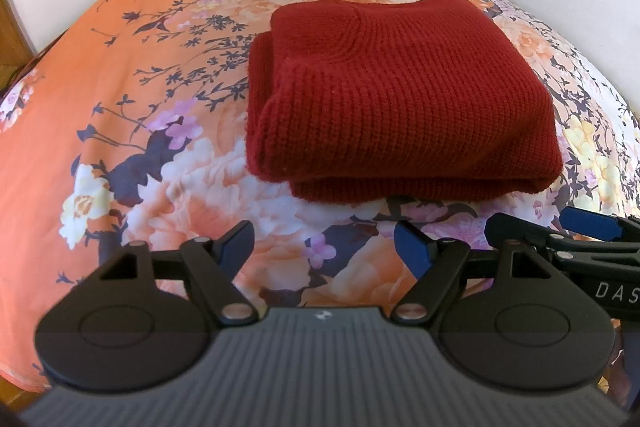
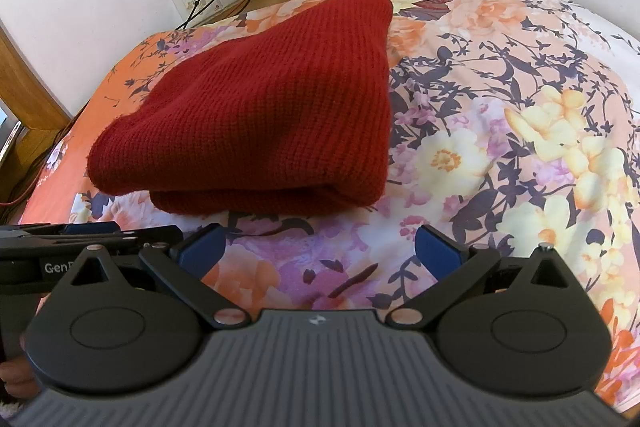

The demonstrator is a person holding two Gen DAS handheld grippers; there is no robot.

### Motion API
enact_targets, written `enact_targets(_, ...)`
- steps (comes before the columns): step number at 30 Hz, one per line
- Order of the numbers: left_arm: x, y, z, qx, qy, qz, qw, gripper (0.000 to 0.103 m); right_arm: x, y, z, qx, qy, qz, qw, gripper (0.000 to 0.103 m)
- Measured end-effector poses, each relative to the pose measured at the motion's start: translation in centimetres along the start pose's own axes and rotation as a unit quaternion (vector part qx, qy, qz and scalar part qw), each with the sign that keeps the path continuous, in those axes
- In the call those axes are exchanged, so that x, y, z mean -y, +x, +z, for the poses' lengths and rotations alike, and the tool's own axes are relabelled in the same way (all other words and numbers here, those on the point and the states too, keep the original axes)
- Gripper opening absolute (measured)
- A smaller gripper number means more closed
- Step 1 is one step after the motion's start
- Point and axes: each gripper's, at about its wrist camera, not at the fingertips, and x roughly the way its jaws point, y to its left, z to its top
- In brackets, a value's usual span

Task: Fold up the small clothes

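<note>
We see a folded red sweater (image 1: 400, 99), likely soft, thick and grippable at its near edge, both grippers (image 1: 324, 247) (image 2: 320, 247) spread empty

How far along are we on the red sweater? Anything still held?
Done: the red sweater lies folded in a compact stack of layers on the floral sheet, its edges roughly lined up. In hand: nothing. The left tool and right tool are both open and empty, short of the sweater's near edge. Left: at most a little tidying; no other clothes show in either view.
</note>
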Motion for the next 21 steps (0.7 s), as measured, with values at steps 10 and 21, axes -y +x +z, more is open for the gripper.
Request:
enact_targets(10,0.08,0.01,-0.01,0.0,-0.001,0.001,1.0,0.078,-0.03,-0.02,0.0,0.0,0.0,0.0,1.0,0.103)
enact_targets(21,0.05,-0.03,-0.08,0.0,0.0,0.0,1.0,0.078,-0.09,0.08,0.01,0.001,-0.003,0.002,1.0,0.103)
